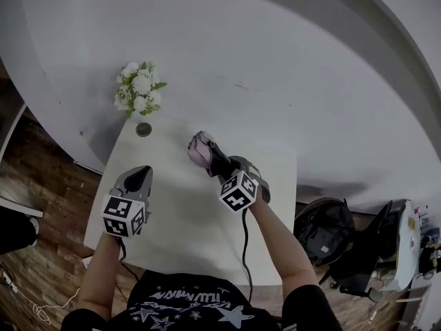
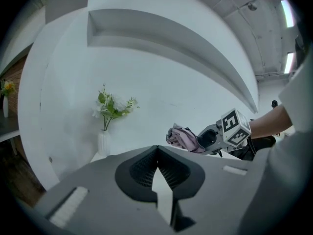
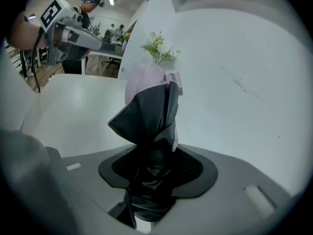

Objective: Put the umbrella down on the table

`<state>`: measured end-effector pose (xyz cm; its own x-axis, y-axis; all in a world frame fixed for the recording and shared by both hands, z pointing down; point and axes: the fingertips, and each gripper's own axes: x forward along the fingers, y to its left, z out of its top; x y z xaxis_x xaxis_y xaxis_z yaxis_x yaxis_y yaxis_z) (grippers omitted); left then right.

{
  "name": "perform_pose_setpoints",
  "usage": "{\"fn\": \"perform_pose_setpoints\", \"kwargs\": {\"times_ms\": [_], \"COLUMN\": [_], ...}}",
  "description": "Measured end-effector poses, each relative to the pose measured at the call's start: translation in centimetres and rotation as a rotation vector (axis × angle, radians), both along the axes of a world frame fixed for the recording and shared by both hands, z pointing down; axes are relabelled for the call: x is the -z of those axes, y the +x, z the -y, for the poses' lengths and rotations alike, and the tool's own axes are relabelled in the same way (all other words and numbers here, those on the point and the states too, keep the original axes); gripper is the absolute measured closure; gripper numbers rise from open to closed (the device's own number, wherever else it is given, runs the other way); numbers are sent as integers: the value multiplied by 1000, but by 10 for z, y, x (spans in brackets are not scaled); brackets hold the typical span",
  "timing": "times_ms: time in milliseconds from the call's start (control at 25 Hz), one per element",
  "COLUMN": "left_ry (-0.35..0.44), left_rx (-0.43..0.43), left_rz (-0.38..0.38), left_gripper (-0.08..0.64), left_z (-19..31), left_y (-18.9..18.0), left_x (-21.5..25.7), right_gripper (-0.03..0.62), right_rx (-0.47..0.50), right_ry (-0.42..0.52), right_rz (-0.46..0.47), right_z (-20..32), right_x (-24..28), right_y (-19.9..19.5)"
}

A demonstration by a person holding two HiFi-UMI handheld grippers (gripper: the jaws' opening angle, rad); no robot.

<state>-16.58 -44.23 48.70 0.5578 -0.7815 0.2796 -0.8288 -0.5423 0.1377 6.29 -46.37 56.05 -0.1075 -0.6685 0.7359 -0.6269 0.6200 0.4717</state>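
Your right gripper (image 3: 152, 170) has its fingers clamped on the black end of the folded umbrella (image 3: 150, 106). Its pink end juts out beyond the fingertips, over the white counter (image 1: 182, 219). Your left gripper (image 2: 157, 153) holds nothing, its fingers pressed together, with the flowers (image 2: 111, 106) beyond and left of the fingertips.

My head view looks steeply down over the tabletop (image 1: 179, 212), my left gripper view faces almost level toward the wall (image 2: 146, 82), my right gripper view tilts downward, close in, all three share the flowers (image 1: 140, 88).
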Motion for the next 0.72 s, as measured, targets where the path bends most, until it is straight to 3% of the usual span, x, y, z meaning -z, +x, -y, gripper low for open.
{"fn": "perform_pose_setpoints", "kwargs": {"times_ms": [720], "left_ry": [-77], "left_rx": [15], "left_rz": [14], "left_gripper": [557], "left_z": [62], "left_y": [-3], "left_x": [-50], "right_gripper": [367], "right_rx": [97], "right_ry": [-59], "right_rz": [-250], "right_z": [94], "right_x": [-65], "right_y": [4]}}
